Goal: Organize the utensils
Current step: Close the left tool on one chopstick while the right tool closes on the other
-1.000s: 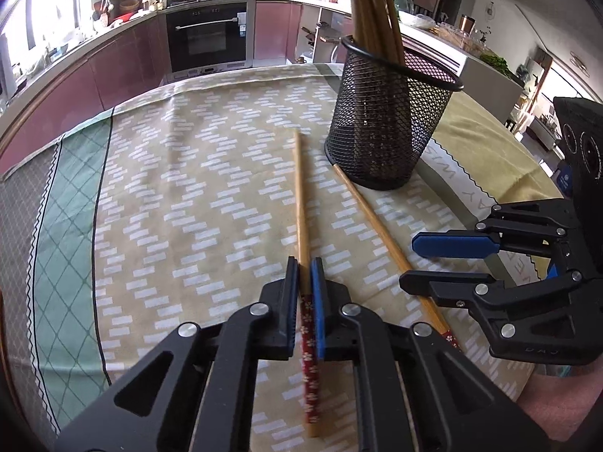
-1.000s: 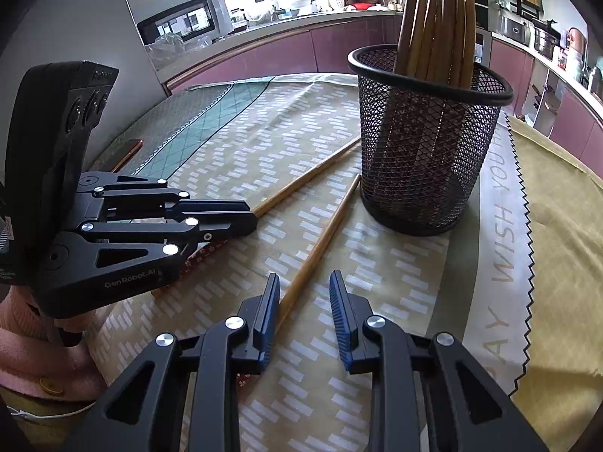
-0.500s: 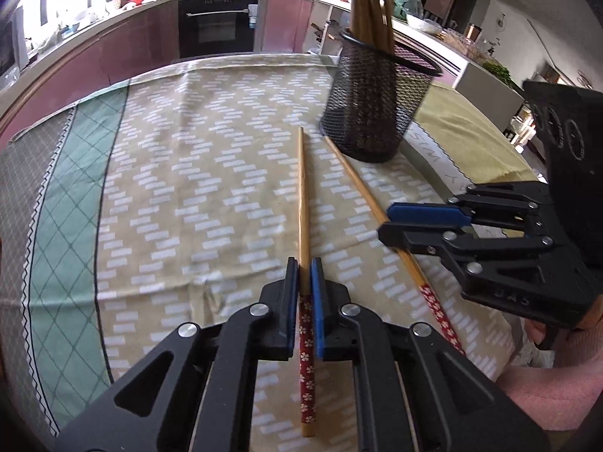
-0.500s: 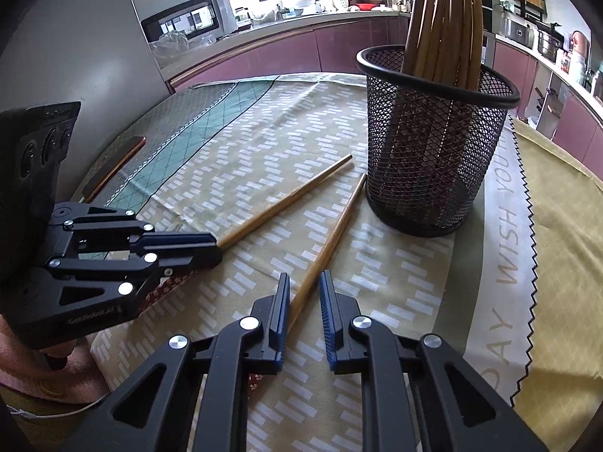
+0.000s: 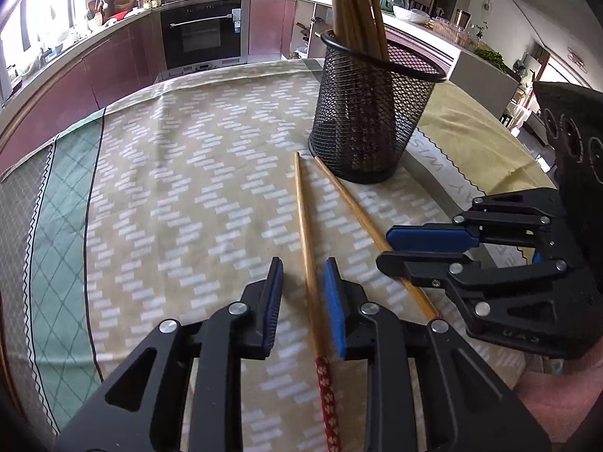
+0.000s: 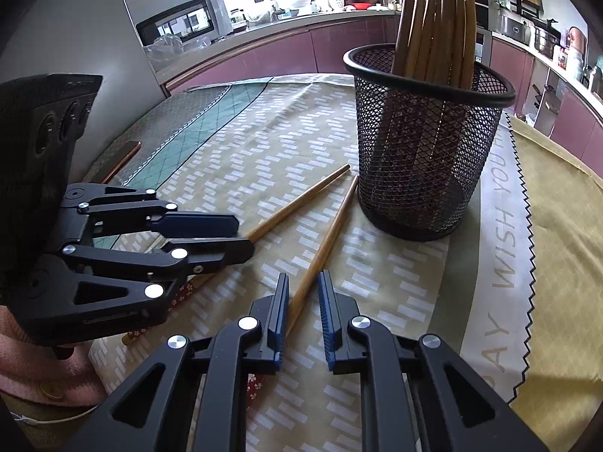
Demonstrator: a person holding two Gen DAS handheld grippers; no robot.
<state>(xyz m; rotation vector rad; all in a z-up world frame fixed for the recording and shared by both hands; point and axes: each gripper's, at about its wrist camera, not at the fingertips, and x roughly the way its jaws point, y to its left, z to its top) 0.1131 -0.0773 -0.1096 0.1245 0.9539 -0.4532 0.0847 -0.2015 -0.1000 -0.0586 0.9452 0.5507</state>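
Two wooden chopsticks with red flowered ends lie on the tablecloth, tips toward a black mesh holder [image 5: 371, 113] that stands upright with several chopsticks in it. My left gripper [image 5: 303, 280] is open, its jaws either side of the left chopstick [image 5: 306, 239] without touching it. My right gripper [image 6: 303, 299] is open, astride the right chopstick [image 6: 324, 243]. The right gripper also shows in the left wrist view [image 5: 392, 250], and the left gripper in the right wrist view [image 6: 241, 235]. The holder shows in the right wrist view [image 6: 422, 150] too.
The table carries a beige patterned cloth [image 5: 188, 196] with a green band [image 5: 60, 226] at the left and a yellow cloth [image 6: 557, 248] at the right. Kitchen counters and an oven [image 5: 203, 34] stand behind the table.
My left gripper, shut on the left chopstick before, has opened and let it go. My right gripper narrowed around the right chopstick, then opened somewhat. Both cameras now sit closer to the holder.
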